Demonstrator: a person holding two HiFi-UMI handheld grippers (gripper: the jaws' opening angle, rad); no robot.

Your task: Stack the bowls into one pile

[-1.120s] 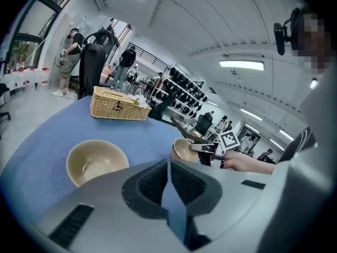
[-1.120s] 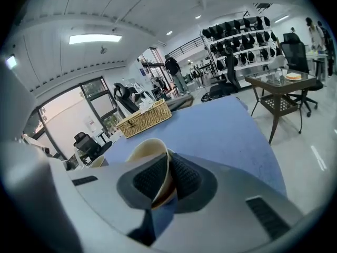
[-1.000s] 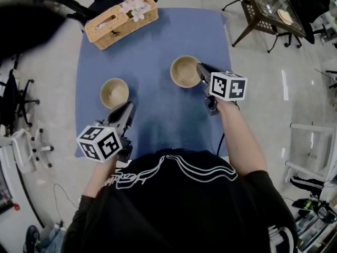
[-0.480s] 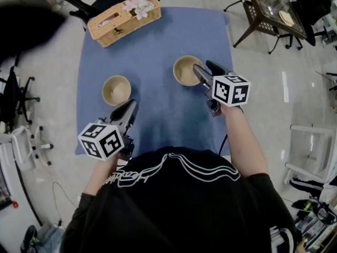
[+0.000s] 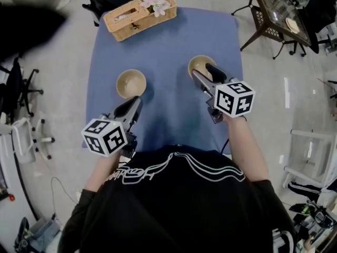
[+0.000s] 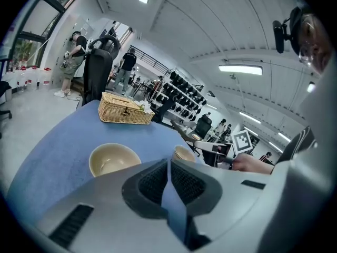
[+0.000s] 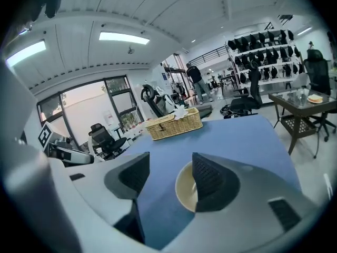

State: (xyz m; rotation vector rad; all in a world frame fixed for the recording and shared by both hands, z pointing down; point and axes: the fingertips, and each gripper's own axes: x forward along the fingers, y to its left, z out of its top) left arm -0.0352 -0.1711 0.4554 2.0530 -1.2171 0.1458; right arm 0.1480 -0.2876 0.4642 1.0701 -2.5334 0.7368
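Stacking is unfinished: left bowl (image 5: 130,83) and right bowl (image 5: 198,65) sit apart mid-worktop (image 5: 168,41). Jaws of the right gripper (image 7: 171,158) have just been opening and stand wide astride the right bowl's rim without pressing it. The left gripper (image 6: 168,162) has its jaws closed, empty.

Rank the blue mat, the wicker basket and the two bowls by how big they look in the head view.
1. blue mat
2. wicker basket
3. left bowl and right bowl: these look about alike. The right one is partly covered in this view, so I won't rank one above the other.
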